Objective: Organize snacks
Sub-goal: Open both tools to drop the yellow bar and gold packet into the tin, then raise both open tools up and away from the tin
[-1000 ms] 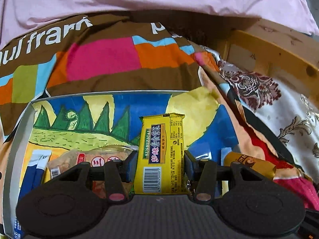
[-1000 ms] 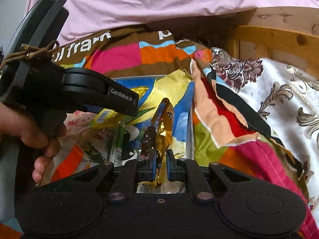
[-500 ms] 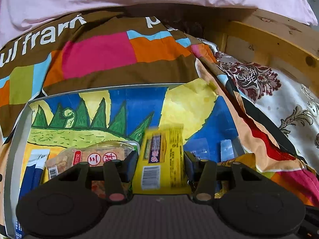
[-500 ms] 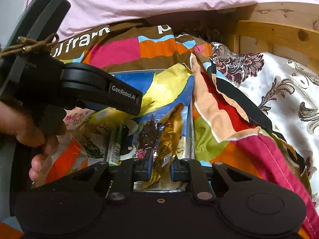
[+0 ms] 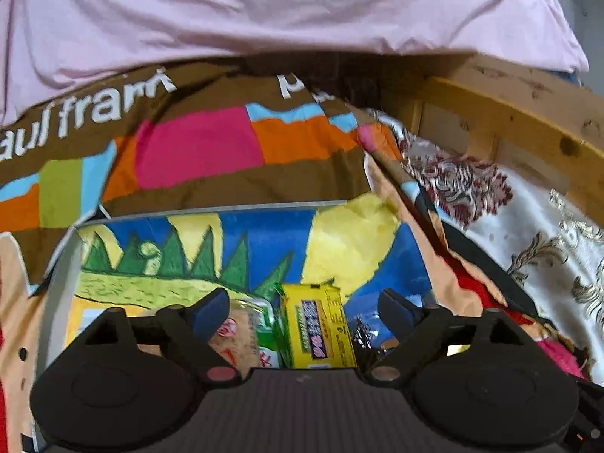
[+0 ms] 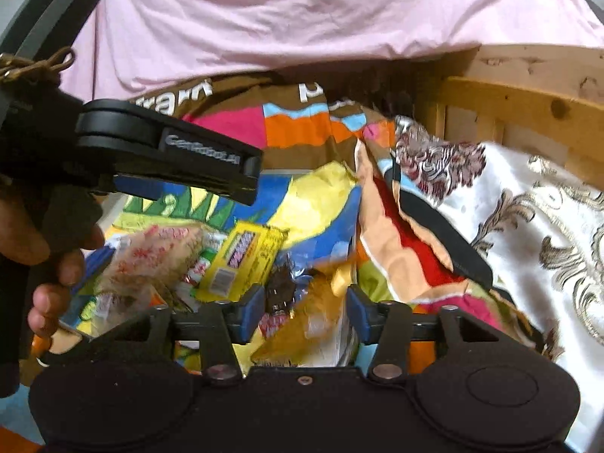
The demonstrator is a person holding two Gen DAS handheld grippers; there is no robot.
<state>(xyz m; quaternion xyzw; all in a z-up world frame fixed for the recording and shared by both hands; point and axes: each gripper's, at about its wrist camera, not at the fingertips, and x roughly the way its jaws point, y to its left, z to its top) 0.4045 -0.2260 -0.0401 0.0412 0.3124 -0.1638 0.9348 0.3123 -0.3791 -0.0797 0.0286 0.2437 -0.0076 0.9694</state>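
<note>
Now both sets of fingers gape, released: yellow bar (image 5: 319, 330) lies in the tray (image 5: 56, 264) below my left gripper (image 5: 304, 307), gold packet (image 6: 313, 313) blurred under my right gripper (image 6: 300, 304). Drop step, I reckon; next, another loose snack.

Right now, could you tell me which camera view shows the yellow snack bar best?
The left wrist view: the yellow snack bar lies centred and unobstructed between the open left gripper fingers. The right wrist view shows it smaller, off left, tilted.
</note>
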